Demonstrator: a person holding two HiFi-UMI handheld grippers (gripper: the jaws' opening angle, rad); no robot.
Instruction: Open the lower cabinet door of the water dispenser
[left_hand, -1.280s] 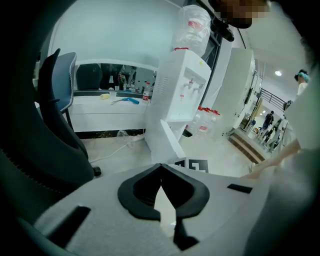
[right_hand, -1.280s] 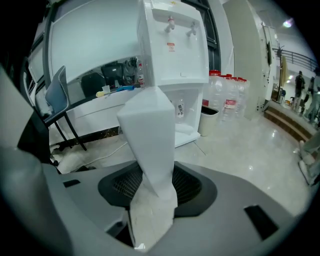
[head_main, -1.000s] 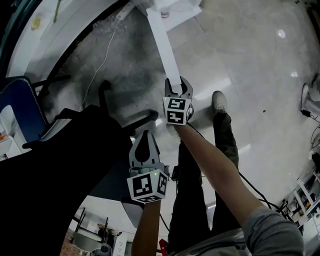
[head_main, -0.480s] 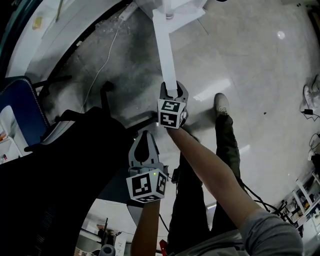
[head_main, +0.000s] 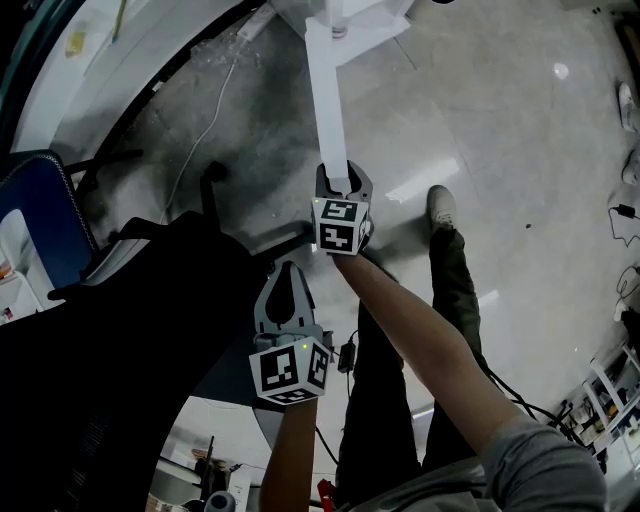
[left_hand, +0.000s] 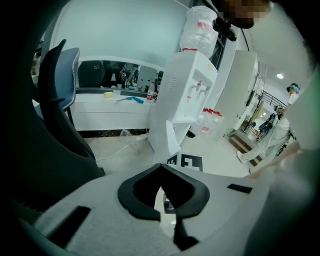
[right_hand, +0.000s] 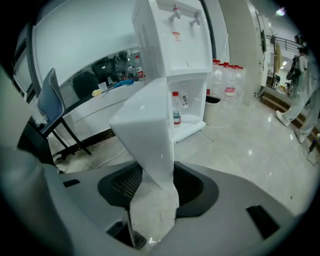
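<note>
The white water dispenser (head_main: 345, 15) stands at the top of the head view. Its lower cabinet door (head_main: 328, 110) is swung out towards me, edge-on. My right gripper (head_main: 340, 172) is shut on the door's free edge. In the right gripper view the door (right_hand: 147, 135) runs between the jaws of the right gripper (right_hand: 157, 185). The open cabinet behind it holds a small bottle (right_hand: 176, 114). My left gripper (head_main: 283, 272) hangs shut and empty below the right one, apart from the door. Its view shows the dispenser (left_hand: 187, 95) ahead.
A black office chair (head_main: 130, 330) fills the lower left, close beside the left gripper. A blue chair (head_main: 40, 210) stands at the far left. A white cable (head_main: 205, 120) lies on the floor. The person's shoe (head_main: 438, 205) is right of the door. Water bottles (right_hand: 225, 85) stand beside the dispenser.
The right gripper has shifted a little to the left with the door's edge, and the door has swung with it. The left gripper has stayed put.
</note>
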